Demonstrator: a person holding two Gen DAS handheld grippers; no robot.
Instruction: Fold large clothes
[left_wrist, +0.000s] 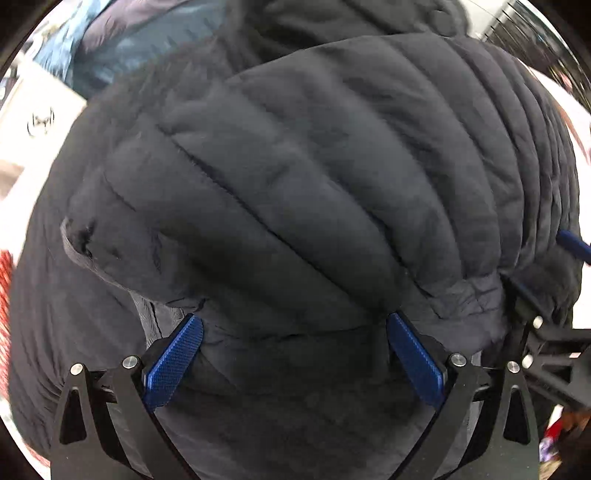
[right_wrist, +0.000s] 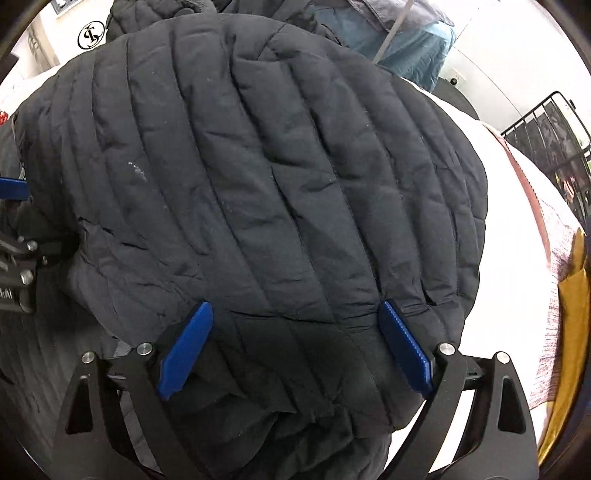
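Note:
A large dark navy quilted puffer jacket (left_wrist: 303, 177) fills the left wrist view and also the right wrist view (right_wrist: 258, 166). It lies bunched on a white surface (right_wrist: 517, 192). My left gripper (left_wrist: 295, 325) is open, its blue pads wide apart with the jacket's hem fabric bulging between them. My right gripper (right_wrist: 295, 314) is open too, its pads straddling a folded edge of the jacket. The right gripper's black frame and a blue pad show at the right edge of the left wrist view (left_wrist: 546, 332). The left gripper's frame shows at the left edge of the right wrist view (right_wrist: 18, 266).
Blue and grey garments (right_wrist: 406, 40) hang behind the jacket. A black metal rack (right_wrist: 546, 125) stands at the far right. A yellow cloth (right_wrist: 572, 295) and a patterned fabric (right_wrist: 554, 332) lie at the right edge. Red items (left_wrist: 5, 280) sit at the left.

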